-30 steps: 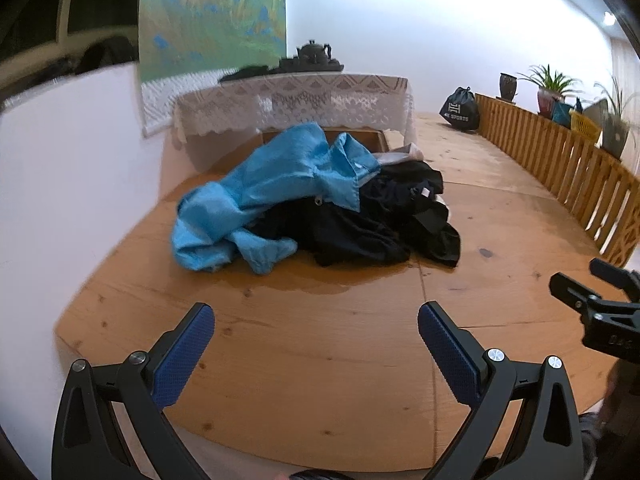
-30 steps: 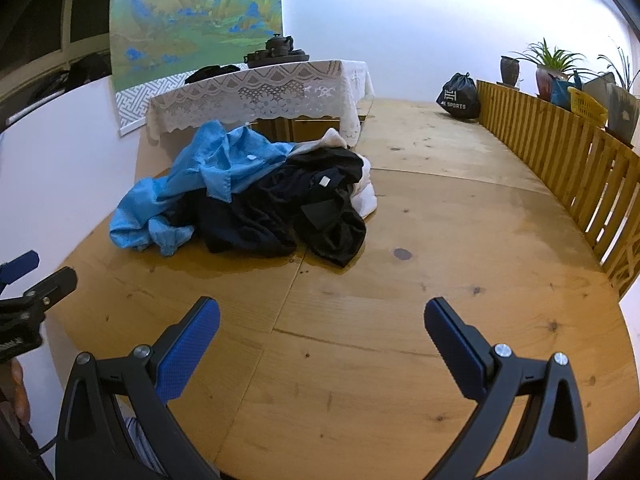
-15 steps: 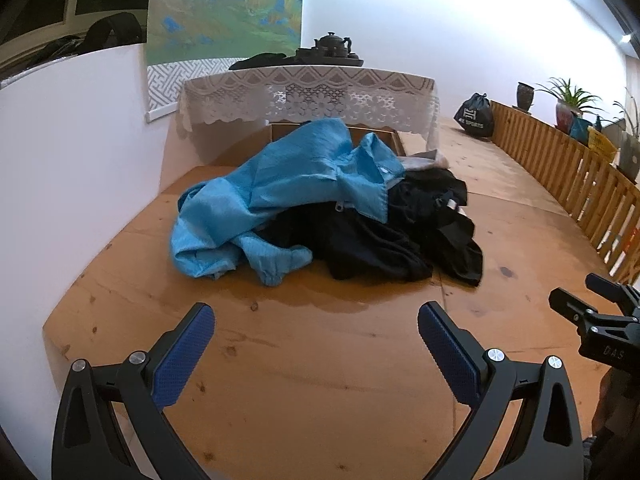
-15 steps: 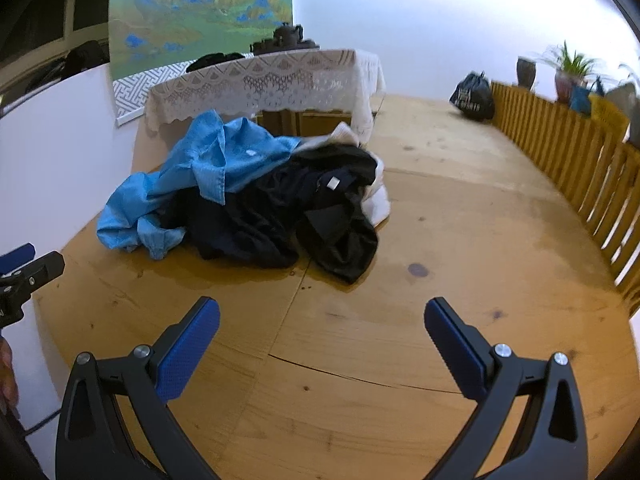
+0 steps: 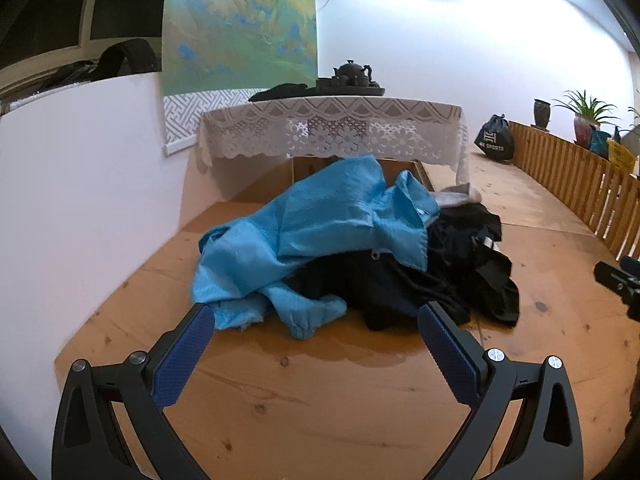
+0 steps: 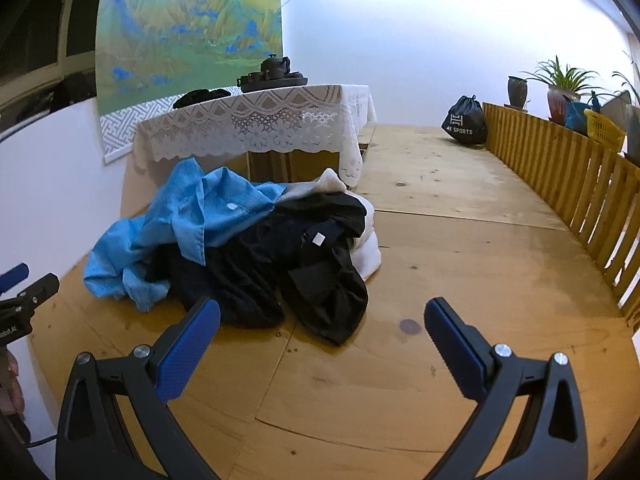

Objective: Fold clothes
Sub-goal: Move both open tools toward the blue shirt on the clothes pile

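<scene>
A crumpled pile of clothes lies on the wooden platform (image 5: 328,412). A light blue shirt (image 5: 320,224) drapes over black garments (image 5: 448,272), with a white garment (image 6: 366,248) underneath at the far side. My left gripper (image 5: 316,316) is open, its blue-padded fingertips just short of the blue shirt's near edge. My right gripper (image 6: 322,312) is also open, hovering just in front of the black garments (image 6: 304,268), with the blue shirt (image 6: 192,216) to their left. Neither gripper holds anything.
A low table with a lace cloth (image 5: 332,128) and a dark tea set (image 5: 352,74) stands behind the pile. A wooden slat fence (image 6: 568,172) runs along the right, with potted plants (image 6: 560,84) and a black sports bag (image 6: 464,122). A white wall (image 5: 80,184) borders the left.
Both grippers have moved forward towards the clothes pile, which now looks larger and sits right at their fingertips. Both stay open.
</scene>
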{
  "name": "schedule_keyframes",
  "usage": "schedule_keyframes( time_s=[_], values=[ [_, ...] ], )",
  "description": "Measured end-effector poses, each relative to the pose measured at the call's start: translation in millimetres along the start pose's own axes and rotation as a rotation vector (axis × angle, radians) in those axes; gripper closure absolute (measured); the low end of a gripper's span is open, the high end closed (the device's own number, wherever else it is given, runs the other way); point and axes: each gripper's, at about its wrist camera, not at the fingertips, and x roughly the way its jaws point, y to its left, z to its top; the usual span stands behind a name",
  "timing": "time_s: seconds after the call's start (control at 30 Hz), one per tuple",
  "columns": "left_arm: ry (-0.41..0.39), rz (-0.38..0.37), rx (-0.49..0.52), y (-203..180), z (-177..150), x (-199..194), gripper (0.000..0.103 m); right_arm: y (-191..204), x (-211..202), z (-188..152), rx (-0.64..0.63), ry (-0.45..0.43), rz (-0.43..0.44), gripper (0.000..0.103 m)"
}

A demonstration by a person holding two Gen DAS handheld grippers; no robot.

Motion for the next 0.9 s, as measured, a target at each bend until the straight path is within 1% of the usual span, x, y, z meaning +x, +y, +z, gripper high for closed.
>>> schedule_keyframes(
  time_s=[0.07, 0.2, 0.3, 0.33, 0.47, 0.67, 0.77, 0.9],
  values=[
    [0.017, 0.01, -0.022, 1, 1, 4, 0.0, 1, -1, 1, 0.0, -0.02, -0.018, 0.0],
    [0.04, -0.06, -0.09, 11, 4, 11, 0.0, 5, 11, 3, -0.01, -0.001, -0.021, 0.0],
    [0.039, -0.063, -0.09, 11, 4, 17, 0.0, 8, 19, 4, -0.018, 0.015, -0.021, 0.0],
    [0.04, -0.062, -0.088, 13, 5, 19, 0.0, 8, 25, 5, -0.012, 0.027, 0.001, 0.0],
    [0.052, -0.065, -0.088, 21, 12, 32, 0.0, 9, 36, 10, -0.032, 0.033, -0.005, 0.0],
    [0.088, -0.138, -0.129, 47, 15, 56, 0.001, 12, 52, 17, -0.073, 0.051, -0.01, 0.0],
    [0.106, -0.125, -0.129, 53, 16, 69, 0.0, 12, 66, 22, -0.088, 0.074, -0.016, 0.0],
    [0.151, -0.122, -0.106, 59, 22, 96, 0.001, 7, 84, 28, -0.099, 0.097, -0.04, 0.0]
  ],
)
